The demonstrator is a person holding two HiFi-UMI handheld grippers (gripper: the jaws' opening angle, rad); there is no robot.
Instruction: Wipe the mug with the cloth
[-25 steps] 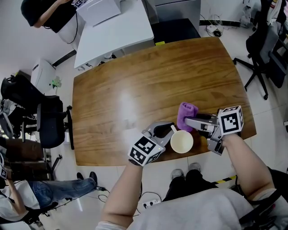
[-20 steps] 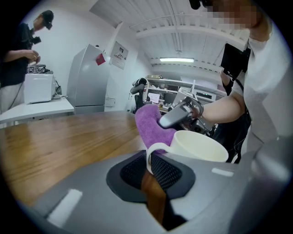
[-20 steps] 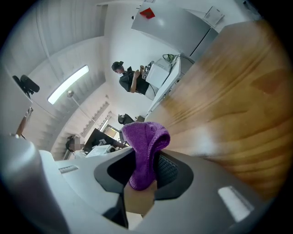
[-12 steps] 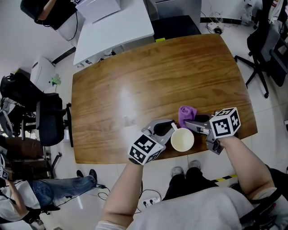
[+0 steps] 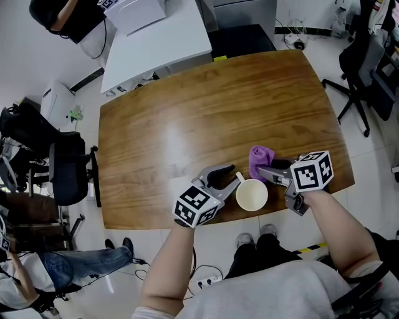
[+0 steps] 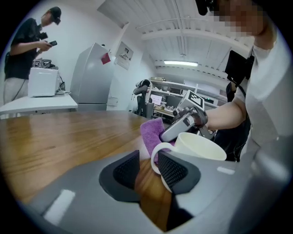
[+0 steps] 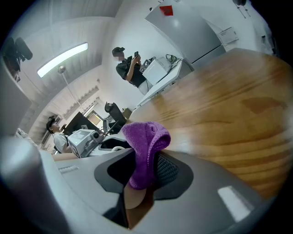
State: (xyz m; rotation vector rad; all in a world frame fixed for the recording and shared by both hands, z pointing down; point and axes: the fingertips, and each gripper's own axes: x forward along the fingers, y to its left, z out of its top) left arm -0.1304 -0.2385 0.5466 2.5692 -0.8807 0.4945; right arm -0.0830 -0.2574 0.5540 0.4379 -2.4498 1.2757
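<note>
A white mug (image 5: 252,195) stands upright near the front edge of the wooden table (image 5: 187,118), its handle (image 5: 240,179) pointing at my left gripper (image 5: 225,176). That gripper's jaws are opening: in the left gripper view the handle (image 6: 154,155) sits just at the jaw tips, the pads not pressing it. My left gripper (image 6: 147,165) holds nothing. My right gripper (image 5: 263,171) is shut on a purple cloth (image 5: 260,158), held beside the mug's far right side. In the right gripper view the cloth (image 7: 146,141) hangs bunched between the pads.
The mug stands a short way from the table's front edge. A white table (image 5: 156,37) stands behind the wooden one, office chairs stand at the left (image 5: 68,168) and right (image 5: 368,68), and a person (image 5: 62,15) is at the back left.
My left gripper's jaws have come apart from the mug handle and the gripper has drawn back a little to the left. The right gripper with the cloth shifted slightly nearer the front edge.
</note>
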